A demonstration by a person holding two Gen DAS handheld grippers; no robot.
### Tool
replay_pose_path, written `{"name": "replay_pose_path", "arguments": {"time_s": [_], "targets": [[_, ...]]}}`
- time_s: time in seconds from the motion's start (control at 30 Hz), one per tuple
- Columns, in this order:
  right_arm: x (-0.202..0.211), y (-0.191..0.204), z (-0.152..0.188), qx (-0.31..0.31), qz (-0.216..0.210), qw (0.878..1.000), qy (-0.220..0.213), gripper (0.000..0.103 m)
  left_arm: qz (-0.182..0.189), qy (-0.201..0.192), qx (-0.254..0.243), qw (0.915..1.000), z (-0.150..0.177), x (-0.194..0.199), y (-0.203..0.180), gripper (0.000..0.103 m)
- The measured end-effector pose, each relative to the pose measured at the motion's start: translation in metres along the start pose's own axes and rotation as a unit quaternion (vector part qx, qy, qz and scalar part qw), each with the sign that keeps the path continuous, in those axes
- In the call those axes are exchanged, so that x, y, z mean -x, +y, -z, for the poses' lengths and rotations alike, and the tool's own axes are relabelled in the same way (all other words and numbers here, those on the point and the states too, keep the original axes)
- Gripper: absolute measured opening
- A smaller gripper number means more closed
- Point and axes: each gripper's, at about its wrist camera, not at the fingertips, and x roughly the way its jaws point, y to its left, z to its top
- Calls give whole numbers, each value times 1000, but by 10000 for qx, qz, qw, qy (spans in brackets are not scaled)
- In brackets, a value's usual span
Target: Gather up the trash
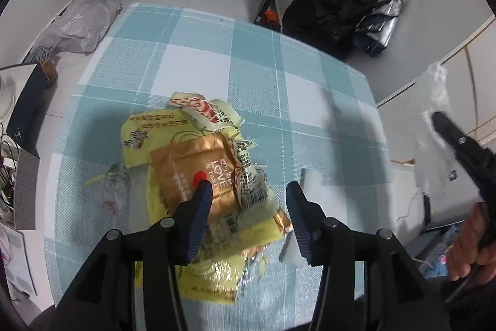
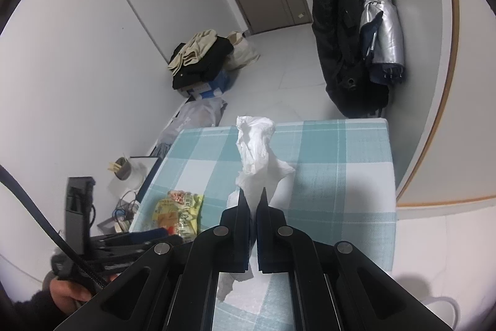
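Right gripper (image 2: 251, 196): jaws pressed together on crumpled white tissue (image 2: 255, 145), lifted off the checked tablecloth (image 2: 341, 176) (presumably for carrying away). Left gripper (image 1: 248, 191): jaws spread wide above the yellow and gold wrapper pile (image 1: 192, 157), which lies flat near the table's left edge; far half of cloth bare, floor clutter beyond
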Motion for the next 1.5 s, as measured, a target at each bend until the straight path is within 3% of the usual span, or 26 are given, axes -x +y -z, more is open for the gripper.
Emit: {"name": "replay_pose_path", "arguments": {"time_s": [0.13,0.27,0.3,0.33,0.37,0.5,0.97,1.2,1.5], "targets": [[0,-2,0,73,-34,10000,50,3,-554,27,-366,9978,-1,-12,-12,45],[2,-4,-1,163,-57,9998,72,3,-684,-27,-527,9963,-2,-18,-19,44],[2,-5,0,154,-64,9998,74,3,-739,-46,-548,9957,-1,-19,-19,40],[3,-6,0,146,-68,9998,83,3,-804,-53,-581,9951,-1,-20,-19,26],[3,-6,0,145,-70,9998,94,3,-867,-29,-635,9942,-1,-22,-21,19],[5,-5,0,179,-70,9998,96,3,-1017,-55,-820,9914,3,-22,-24,14],[18,-8,3,-140,-50,9999,-79,3,-224,-171,-487,9984,9,6,-12,9],[23,8,5,-156,-125,9995,-260,3,313,-550,-431,9971,6,33,-13,9],[26,49,21,31,-247,9991,-348,3,387,-1267,-484,9900,9,75,-3,9]]}}
